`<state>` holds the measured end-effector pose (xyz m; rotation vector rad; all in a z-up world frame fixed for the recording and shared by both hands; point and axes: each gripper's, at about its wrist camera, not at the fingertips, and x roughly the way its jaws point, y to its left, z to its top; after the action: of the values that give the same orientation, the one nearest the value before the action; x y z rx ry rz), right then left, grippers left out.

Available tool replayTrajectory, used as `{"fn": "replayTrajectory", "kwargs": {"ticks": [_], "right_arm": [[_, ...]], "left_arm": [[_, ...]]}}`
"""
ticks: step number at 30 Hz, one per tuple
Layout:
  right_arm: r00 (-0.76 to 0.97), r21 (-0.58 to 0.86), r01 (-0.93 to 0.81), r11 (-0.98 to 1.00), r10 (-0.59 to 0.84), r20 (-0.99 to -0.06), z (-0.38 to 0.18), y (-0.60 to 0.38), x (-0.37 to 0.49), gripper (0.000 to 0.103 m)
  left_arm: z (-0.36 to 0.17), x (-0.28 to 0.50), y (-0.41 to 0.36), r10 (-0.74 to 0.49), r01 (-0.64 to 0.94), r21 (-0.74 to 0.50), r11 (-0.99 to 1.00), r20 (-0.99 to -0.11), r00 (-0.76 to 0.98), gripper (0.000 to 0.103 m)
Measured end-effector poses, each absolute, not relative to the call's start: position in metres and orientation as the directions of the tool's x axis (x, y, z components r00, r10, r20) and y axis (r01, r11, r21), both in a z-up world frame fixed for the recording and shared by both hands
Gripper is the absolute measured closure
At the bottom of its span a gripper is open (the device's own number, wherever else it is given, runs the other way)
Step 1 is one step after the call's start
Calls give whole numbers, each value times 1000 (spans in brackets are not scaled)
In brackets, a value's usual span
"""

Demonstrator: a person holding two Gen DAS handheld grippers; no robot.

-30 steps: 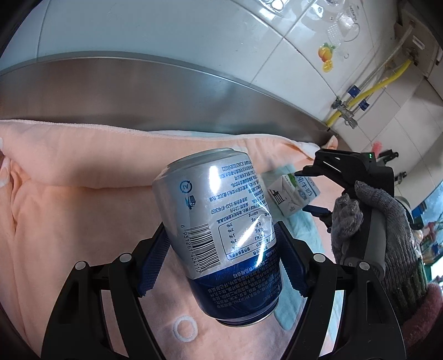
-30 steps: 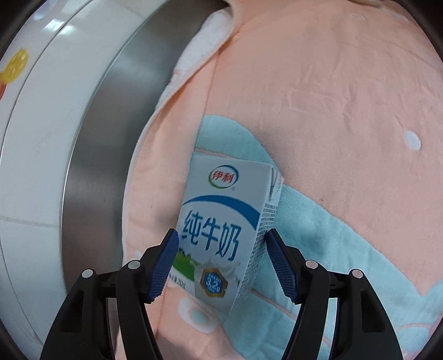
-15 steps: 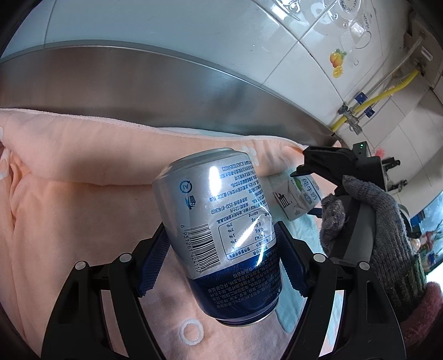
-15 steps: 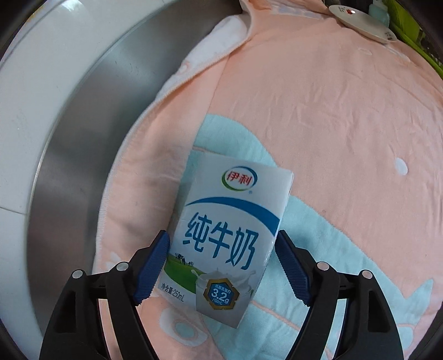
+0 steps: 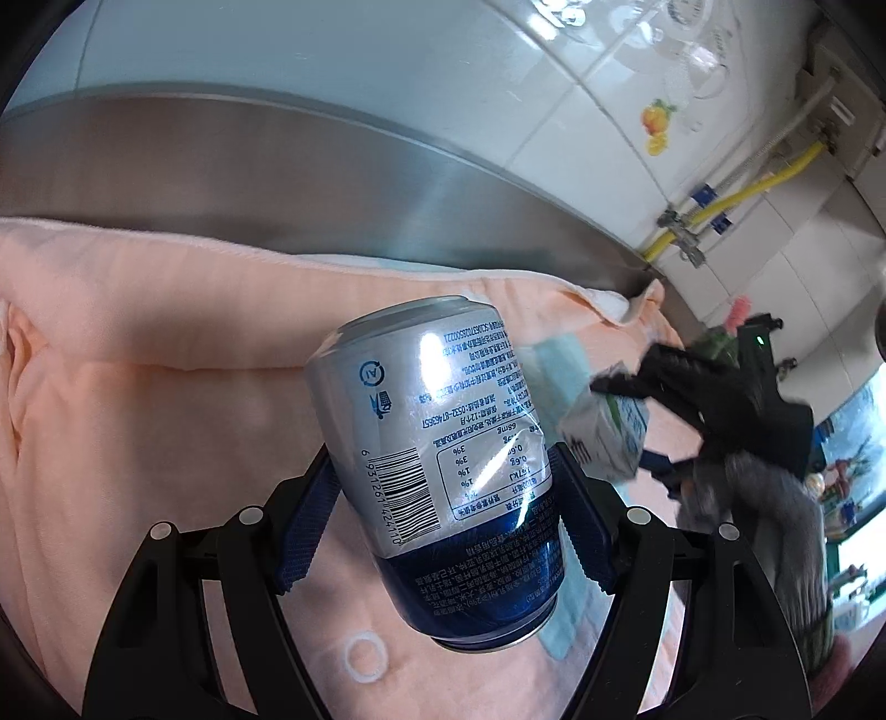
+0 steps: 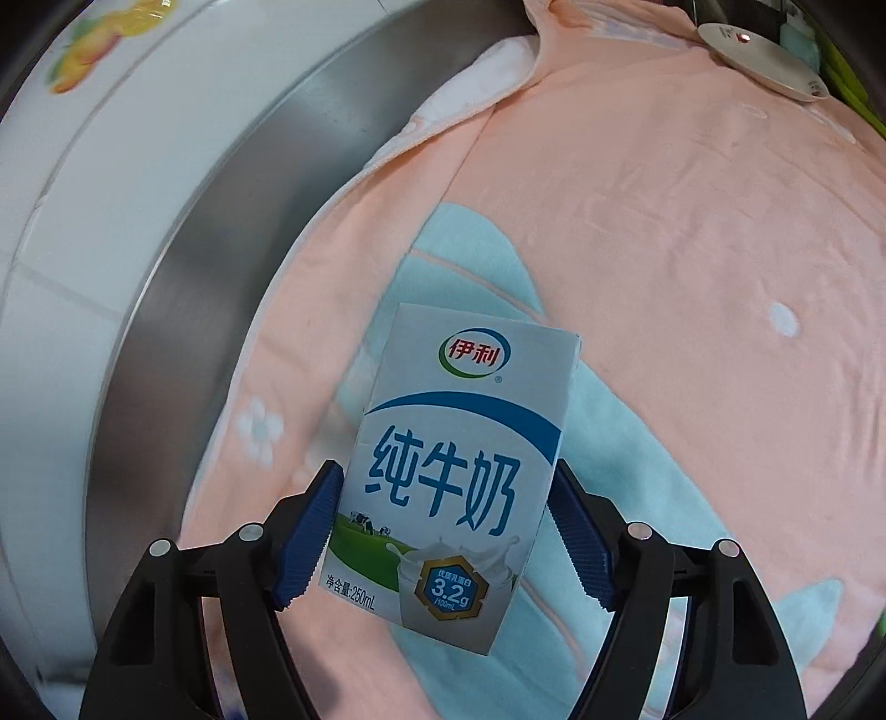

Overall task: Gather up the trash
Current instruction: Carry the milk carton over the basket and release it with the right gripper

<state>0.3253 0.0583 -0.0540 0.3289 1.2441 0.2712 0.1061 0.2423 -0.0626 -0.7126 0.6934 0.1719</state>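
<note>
From the left wrist view, the left tongs clench a silver and dark blue drink can between their blue pads, the can tilted with its top leaning up and away from the tongs. Beneath lies a peach-pink towel, and beyond it a curved steel rim under white wall tiles. To the right of these tongs, a grey-gloved hand holds the right tongs, blurred, with a milk carton in them. From the right wrist view, the right tongs grasp that white and blue milk carton by its two sides; their jaws have just been closing onto it. It hangs just above the towel, over a pale blue patch.
</note>
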Motion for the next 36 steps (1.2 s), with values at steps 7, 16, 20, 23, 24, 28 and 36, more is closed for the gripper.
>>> {"fn": "replayTrajectory", "kwargs": {"ticks": [7, 16, 20, 23, 24, 28, 36], "right_arm": [[320, 400, -130, 907, 420, -849, -29, -11, 266, 31], [392, 398, -92, 913, 401, -828, -15, -170, 190, 32], [448, 320, -38, 947, 303, -841, -21, -238, 174, 32], [475, 278, -9, 960, 249, -844, -27, -286, 163, 32], [488, 249, 7, 968, 214, -846, -31, -304, 159, 32], [488, 227, 58, 972, 170, -856, -55, -348, 157, 32], [452, 159, 129, 979, 84, -888, -105, -398, 161, 40]], "left_arm": [[-48, 106, 214, -163, -270, -557, 785, -607, 778, 30], [-29, 106, 146, -315, -102, -577, 811, -576, 754, 30], [-20, 111, 102, -391, -13, -579, 815, -567, 725, 30], [-15, 114, 67, -440, 50, -574, 817, -566, 697, 30], [-14, 117, 53, -459, 75, -571, 817, -567, 684, 30], [-9, 129, 8, -507, 138, -563, 815, -578, 640, 30], [-15, 149, -73, -566, 231, -538, 811, -619, 544, 30]]}}
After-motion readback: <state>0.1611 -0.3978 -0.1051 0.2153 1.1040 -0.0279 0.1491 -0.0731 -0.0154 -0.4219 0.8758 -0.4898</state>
